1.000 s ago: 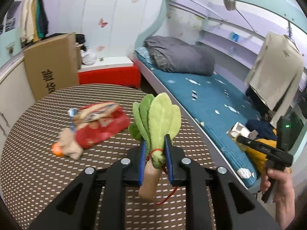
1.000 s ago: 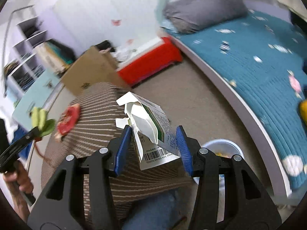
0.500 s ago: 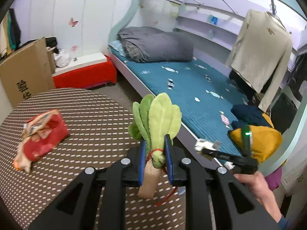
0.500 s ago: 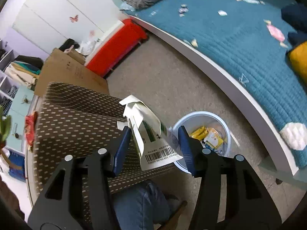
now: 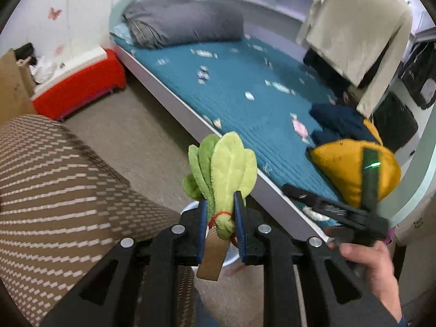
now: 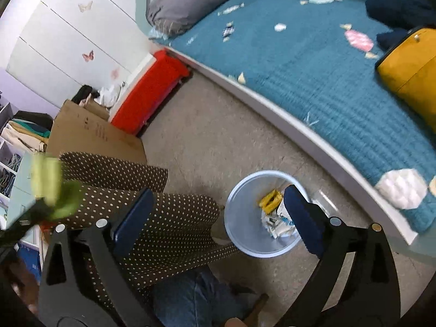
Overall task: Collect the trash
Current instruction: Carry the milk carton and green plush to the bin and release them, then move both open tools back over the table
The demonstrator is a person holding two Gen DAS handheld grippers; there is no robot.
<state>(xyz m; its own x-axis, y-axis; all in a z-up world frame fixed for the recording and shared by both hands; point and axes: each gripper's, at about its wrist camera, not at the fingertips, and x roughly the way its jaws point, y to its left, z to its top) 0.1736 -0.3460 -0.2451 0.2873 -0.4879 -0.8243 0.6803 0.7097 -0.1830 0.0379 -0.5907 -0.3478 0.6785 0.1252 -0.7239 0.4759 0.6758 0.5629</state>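
Observation:
My left gripper [image 5: 220, 212] is shut on a green leafy plush vegetable [image 5: 222, 171] with a tan stem, held past the table edge above the floor. It shows blurred at the left of the right wrist view [image 6: 51, 188]. My right gripper [image 6: 218, 212] is open and empty, above a pale blue trash bin [image 6: 245, 234] on the floor. The white carton [image 6: 278, 220] lies inside the bin with a yellow wrapper [image 6: 269, 199]. The bin's rim peeks out behind the plush in the left wrist view [image 5: 188, 208].
The brown dotted tablecloth [image 6: 169, 218] hangs left of the bin. A bed with a teal cover [image 6: 299, 49] runs along the right, a yellow cushion [image 5: 343, 166] on it. A red box [image 6: 150, 92] and a cardboard box [image 6: 90, 133] stand beyond. My jeans knee [image 6: 196, 297] is below.
My right gripper opened and the white carton dropped into the bin. My left gripper swung right, off the table toward the bin, still holding the plush.

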